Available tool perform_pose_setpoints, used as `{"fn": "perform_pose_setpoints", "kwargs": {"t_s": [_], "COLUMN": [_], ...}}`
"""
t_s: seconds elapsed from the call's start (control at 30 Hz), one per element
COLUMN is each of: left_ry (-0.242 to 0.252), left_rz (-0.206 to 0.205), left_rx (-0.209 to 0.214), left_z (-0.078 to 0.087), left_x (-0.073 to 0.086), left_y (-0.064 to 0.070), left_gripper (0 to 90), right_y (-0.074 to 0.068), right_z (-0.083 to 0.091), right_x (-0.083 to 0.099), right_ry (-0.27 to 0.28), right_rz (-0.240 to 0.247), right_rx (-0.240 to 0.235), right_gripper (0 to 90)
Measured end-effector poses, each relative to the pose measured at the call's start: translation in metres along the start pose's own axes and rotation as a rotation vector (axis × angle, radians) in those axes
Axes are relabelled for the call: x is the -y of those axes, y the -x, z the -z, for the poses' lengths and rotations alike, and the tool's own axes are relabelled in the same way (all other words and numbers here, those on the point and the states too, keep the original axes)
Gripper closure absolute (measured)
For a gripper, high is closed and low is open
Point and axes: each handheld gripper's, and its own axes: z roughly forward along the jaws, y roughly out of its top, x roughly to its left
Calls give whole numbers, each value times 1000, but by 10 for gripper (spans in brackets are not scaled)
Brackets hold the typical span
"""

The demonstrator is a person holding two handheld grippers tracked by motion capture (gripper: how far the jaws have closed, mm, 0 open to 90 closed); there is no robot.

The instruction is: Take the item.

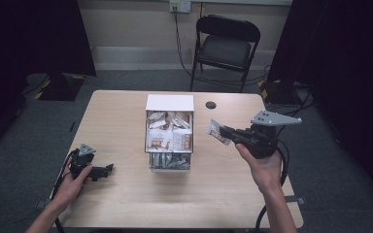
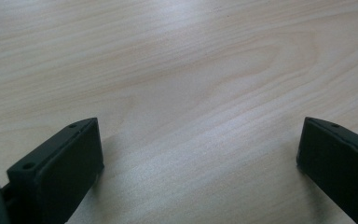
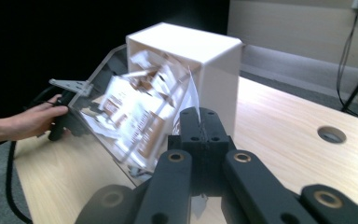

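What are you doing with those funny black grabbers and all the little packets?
A person holds a gripper in each hand. The right gripper is shut on one small packet, held in the air beside the clear dispenser box full of packets. The left gripper rests open on the wooden table, holding nothing.

Dim room, dark at both sides; soft overhead light sheens the table. Packets blur in the right gripper view.
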Motion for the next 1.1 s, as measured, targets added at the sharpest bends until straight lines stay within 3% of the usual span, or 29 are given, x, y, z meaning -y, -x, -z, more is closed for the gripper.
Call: {"fn": "perform_pose_setpoints", "kwargs": {"t_s": [0.7, 1.1], "left_ry": [0, 0], "left_rz": [0, 0], "left_rx": [0, 0], "left_z": [0, 0], "left_x": [0, 0], "left_y": [0, 0], "left_gripper": [0, 0], "right_y": [22, 32], "right_z": [-11, -29], "right_x": [37, 53], "right_ry": [-82, -133], "right_rz": [-39, -57], "right_rx": [60, 79], "right_gripper": [900, 900]}}
